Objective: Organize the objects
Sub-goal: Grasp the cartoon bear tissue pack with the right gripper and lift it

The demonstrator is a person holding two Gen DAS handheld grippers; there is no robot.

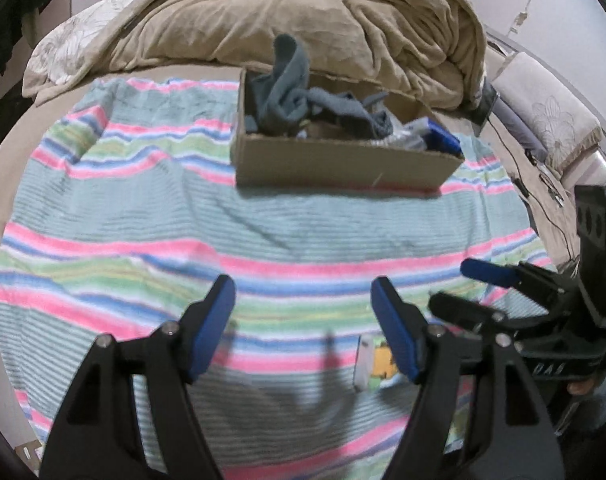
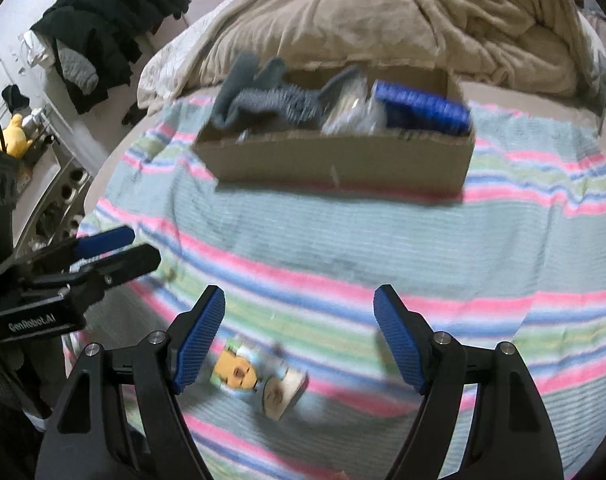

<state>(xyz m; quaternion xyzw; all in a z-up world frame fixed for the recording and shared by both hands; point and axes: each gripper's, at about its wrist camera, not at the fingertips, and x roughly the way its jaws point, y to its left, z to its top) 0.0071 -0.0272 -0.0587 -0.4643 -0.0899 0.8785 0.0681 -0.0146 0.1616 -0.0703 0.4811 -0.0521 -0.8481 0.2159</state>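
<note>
A brown cardboard box (image 1: 343, 164) stands on the striped blanket (image 1: 143, 216) at the far side. It holds grey cloth (image 1: 295, 92), a blue pack (image 1: 443, 136) and a clear bag. The box also shows in the right wrist view (image 2: 335, 160). A small carton with a cartoon print (image 2: 259, 380) lies on the blanket between my right gripper's (image 2: 299, 332) open fingers, below them. My left gripper (image 1: 303, 320) is open and empty; the carton (image 1: 377, 360) shows by its right finger. The right gripper (image 1: 455, 288) appears at the right edge.
A beige duvet (image 1: 303, 12) is heaped behind the box. Dark clothes (image 2: 111, 32) hang at the left wall. A yellow plush toy (image 2: 15, 136) sits on a shelf at far left. Cables (image 1: 543, 184) lie beside the bed at right.
</note>
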